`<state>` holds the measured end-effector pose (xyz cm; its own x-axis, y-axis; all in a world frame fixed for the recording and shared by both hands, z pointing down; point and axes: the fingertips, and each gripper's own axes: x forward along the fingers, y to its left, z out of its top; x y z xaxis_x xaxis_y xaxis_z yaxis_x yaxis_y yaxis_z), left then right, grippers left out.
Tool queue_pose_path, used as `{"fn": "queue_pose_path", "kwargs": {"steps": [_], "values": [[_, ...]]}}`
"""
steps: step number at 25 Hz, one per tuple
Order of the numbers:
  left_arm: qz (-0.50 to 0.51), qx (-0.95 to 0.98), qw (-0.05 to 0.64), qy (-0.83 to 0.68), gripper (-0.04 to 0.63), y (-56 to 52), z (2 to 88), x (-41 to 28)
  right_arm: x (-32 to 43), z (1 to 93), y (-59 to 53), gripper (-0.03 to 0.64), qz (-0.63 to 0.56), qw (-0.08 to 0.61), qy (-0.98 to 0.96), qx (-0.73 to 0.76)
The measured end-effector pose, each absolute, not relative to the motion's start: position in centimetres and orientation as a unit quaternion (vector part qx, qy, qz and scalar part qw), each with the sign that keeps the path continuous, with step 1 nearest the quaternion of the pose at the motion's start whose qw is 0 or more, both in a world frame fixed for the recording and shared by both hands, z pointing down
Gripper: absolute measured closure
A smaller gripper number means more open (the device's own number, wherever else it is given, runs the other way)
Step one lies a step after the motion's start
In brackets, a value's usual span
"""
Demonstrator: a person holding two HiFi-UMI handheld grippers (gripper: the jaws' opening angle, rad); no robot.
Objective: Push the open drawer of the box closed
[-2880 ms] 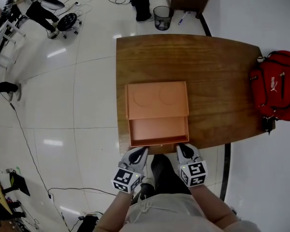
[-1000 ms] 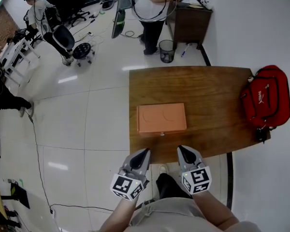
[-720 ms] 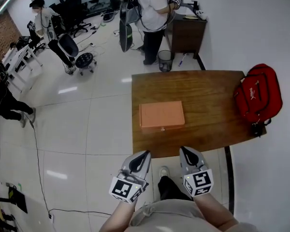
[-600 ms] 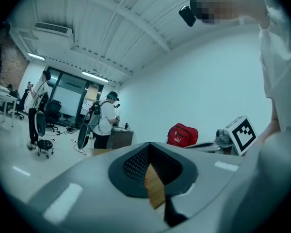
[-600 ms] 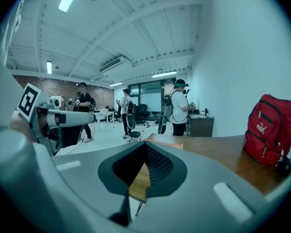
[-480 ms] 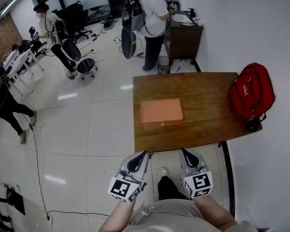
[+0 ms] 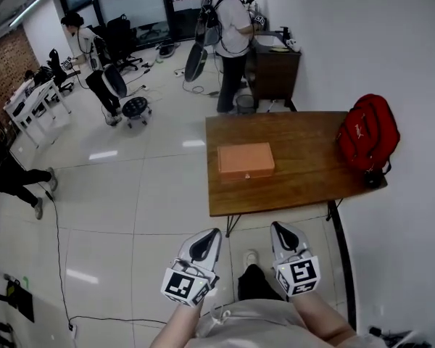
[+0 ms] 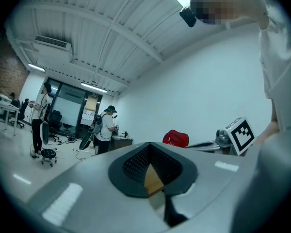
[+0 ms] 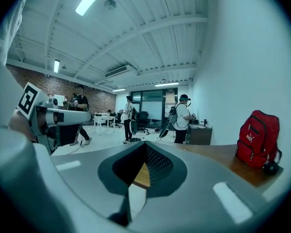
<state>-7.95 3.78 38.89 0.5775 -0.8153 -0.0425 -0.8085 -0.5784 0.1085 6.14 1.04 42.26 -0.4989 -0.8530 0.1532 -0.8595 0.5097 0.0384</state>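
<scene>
A wooden table (image 7: 304, 176) bears an orange box (image 7: 246, 160) and red backpack (image 7: 367, 140).

box (image 7: 246, 160) on table (image 7: 304, 180), backpack (image 7: 367, 135) at its right end

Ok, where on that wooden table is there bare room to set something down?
The wooden table is bare between the orange box and the red backpack, and along its near edge. Only the right end, under the backpack, is taken.

Glossy white tiled floor (image 7: 130, 187), white wall (image 7: 348, 42)
</scene>
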Motion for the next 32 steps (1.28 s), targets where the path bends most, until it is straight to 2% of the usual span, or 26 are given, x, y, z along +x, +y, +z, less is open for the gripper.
{"fn": "queue_pose_path", "kwargs": {"steps": [4,11,32], "values": [[-0.049,0.886,0.047,-0.458,0.589,6.5,38.5,-9.0,5.6,41.2,3.6,0.612,0.040,0.057,-0.865,0.498],[-0.054,0.887,0.050,-0.455,0.589,7.9,38.4,-8.5,6.4,41.0,5.6,0.611,0.015,0.078,-0.862,0.501],[-0.043,0.881,0.031,-0.470,0.589,7.8,36.7,-5.9,7.1,40.0,5.9,0.612,0.000,0.072,-0.884,0.463]]}}
